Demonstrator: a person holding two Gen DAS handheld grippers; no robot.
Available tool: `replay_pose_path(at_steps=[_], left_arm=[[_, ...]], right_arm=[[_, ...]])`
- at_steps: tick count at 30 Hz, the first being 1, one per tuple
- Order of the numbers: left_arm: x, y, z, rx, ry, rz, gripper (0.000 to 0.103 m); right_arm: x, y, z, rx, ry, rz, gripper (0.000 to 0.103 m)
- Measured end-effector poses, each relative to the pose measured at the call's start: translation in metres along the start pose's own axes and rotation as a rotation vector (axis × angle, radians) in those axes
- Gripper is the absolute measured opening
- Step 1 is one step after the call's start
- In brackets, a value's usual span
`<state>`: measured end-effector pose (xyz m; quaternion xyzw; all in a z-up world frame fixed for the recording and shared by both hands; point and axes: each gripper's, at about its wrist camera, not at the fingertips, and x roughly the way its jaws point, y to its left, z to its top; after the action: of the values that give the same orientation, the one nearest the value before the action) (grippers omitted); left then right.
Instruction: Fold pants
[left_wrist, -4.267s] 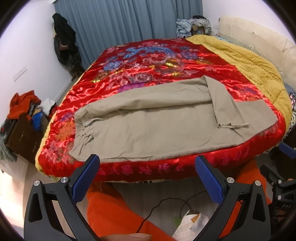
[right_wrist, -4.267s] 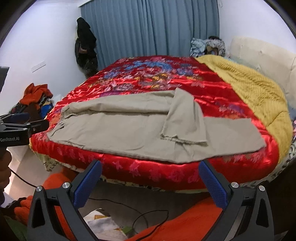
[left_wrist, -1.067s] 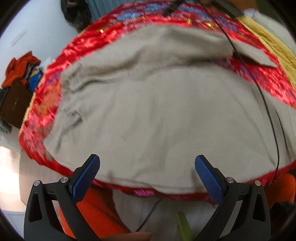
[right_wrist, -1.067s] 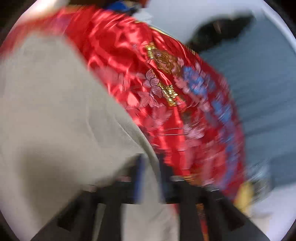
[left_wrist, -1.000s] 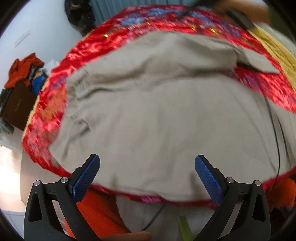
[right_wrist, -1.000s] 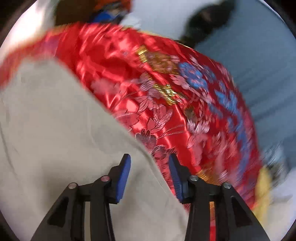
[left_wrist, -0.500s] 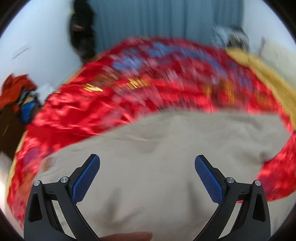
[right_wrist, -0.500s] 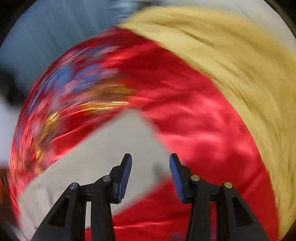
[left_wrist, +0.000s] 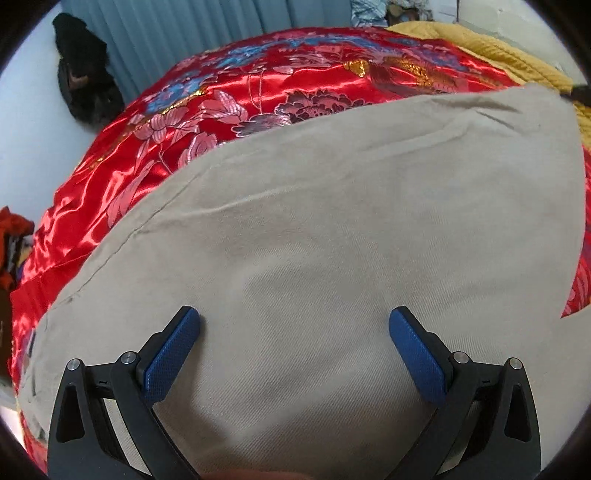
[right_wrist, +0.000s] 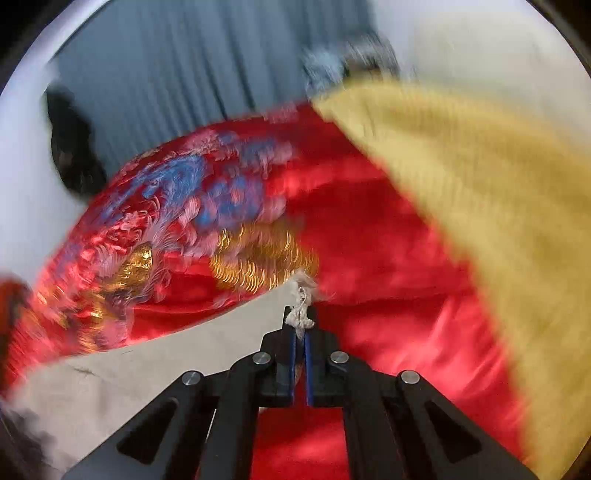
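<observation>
Beige pants (left_wrist: 351, 258) on red floral bedspread (left_wrist: 258, 85).

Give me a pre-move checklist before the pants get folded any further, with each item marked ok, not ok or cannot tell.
1. Right gripper has a hold on the pants: ok. Its jaws have just been closing and now pinch the frayed corner.
2. Left gripper has a hold: not ok. Jaws stand wide apart over the fabric, nothing pinched.
3. Fabric under the left gripper lies flat: ok, only shallow creases.
4. Pants fully on the red bedspread: cannot tell, the near edge is out of view.
5. Right wrist view sharp enough to judge the grip depth: not ok, it is motion-blurred.
</observation>
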<state>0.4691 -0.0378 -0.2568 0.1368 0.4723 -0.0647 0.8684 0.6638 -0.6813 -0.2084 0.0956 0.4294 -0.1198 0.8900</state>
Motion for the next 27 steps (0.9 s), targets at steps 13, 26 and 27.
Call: replay_pose_path(at_steps=[13, 26, 27], left_arm=[[-0.105, -0.033, -0.025, -0.013, -0.06, -0.029, 0.102], [-0.13, -0.116, -0.127, -0.008, 0.112, -0.082, 0.103], [-0.132, -0.11, -0.127, -0.022, 0.119, -0.061, 0.103]], right_arm=[[-0.109, 0.067, -0.135, -0.004, 0.089, 0.2, 0.062], [-0.214, 0.11, -0.364, -0.058, 0.309, 0.452, 0.064], [-0.222, 0.077, -0.364, 0.004, 0.288, 0.392, 0.065]])
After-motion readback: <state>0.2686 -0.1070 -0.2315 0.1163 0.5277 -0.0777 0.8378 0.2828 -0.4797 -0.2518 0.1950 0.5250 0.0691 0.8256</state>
